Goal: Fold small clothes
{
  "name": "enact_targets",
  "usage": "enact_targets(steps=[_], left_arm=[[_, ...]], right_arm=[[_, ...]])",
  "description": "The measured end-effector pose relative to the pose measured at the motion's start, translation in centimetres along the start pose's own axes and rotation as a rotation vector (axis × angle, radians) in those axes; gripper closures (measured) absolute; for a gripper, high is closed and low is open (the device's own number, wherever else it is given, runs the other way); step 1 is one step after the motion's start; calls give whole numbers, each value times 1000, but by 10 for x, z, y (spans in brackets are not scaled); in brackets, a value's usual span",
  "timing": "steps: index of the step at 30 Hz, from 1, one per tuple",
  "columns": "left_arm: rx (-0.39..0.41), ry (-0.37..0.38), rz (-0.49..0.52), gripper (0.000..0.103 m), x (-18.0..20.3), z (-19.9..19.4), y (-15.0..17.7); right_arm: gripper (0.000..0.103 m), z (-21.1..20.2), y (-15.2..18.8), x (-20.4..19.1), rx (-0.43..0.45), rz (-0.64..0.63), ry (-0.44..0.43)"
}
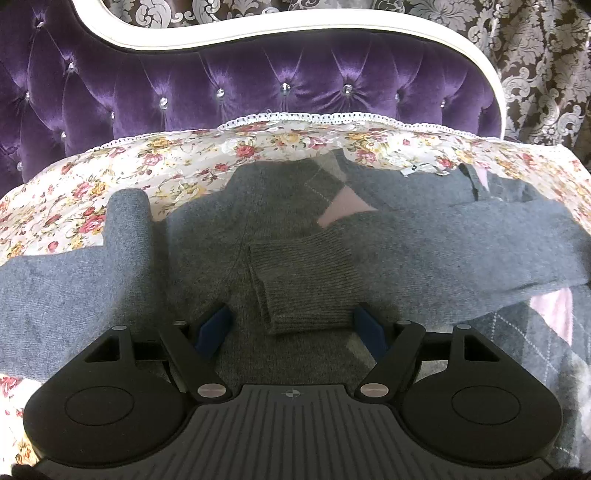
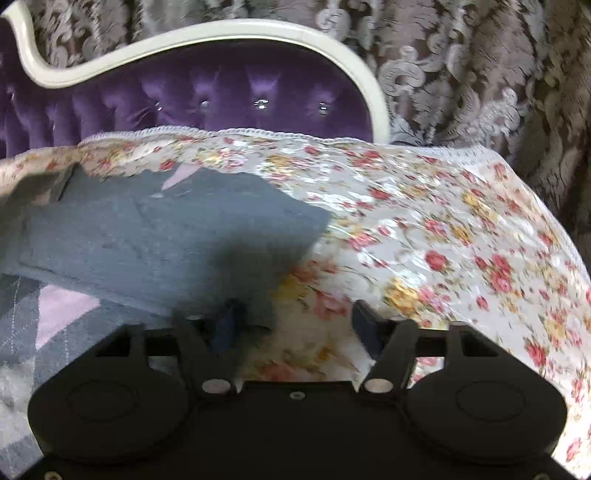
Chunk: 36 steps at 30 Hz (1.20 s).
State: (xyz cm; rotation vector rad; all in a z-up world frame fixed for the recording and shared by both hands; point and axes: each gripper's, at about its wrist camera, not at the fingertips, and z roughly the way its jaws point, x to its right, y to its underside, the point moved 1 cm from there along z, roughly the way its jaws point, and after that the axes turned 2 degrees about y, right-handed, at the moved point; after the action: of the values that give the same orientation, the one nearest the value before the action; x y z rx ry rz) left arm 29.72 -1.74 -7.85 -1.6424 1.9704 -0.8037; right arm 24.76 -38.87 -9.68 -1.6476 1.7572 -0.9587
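Observation:
A grey knit sweater [image 1: 280, 206] with pink argyle diamonds lies spread on a floral cloth [image 1: 110, 177]. One sleeve is folded across its body, and the ribbed cuff [image 1: 303, 280] lies between the blue pads of my left gripper [image 1: 295, 328], which stands open just above the knit without pressing the cuff. In the right wrist view the sweater's folded sleeve [image 2: 147, 236] fills the left half. My right gripper [image 2: 295, 325] is open at the sleeve's right edge: its left pad is over the knit, its right pad over the floral cloth [image 2: 443, 229]. Nothing is pinched.
The floral cloth with a lace trim covers the seat of a purple tufted sofa [image 1: 229, 85] with a white curved frame [image 1: 258, 33]. Patterned damask curtains [image 2: 480, 74] hang behind. The cloth's right edge [image 2: 554, 221] drops off toward the curtains.

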Motion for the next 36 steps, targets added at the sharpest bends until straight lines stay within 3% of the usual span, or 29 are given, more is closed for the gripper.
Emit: enact_targets(steps=[3,10,15,18,19,27,31,36], left_arm=[[-2,-5,0,30,1,-1,0],[-26,-22,8,30,4,-7,3],[-43,-14,5,31,-1,-18,10],[-49,-13,4,31,-4,-26,15],[-48,-13,1,31,-4,-30,16],[13,-43,-68,31,-21,-79,37],[45,-73,-114,31,-42,-101,48],[91,-58,-203,31,-85,-123,65]], right_arm=[[34,-10,5,11,-34,45,-22],[31,-33,-14,14,70,157,-124],[31,2,-33,11,48,227,-51],[30,28,-26,-4,-41,159,-11],[30,29,-22,-10,-29,127,7],[29,-15,-25,-19,19,85,29],[14,-58,-25,-35,69,102,-53],[6,-95,-12,-75,72,112,-197]])
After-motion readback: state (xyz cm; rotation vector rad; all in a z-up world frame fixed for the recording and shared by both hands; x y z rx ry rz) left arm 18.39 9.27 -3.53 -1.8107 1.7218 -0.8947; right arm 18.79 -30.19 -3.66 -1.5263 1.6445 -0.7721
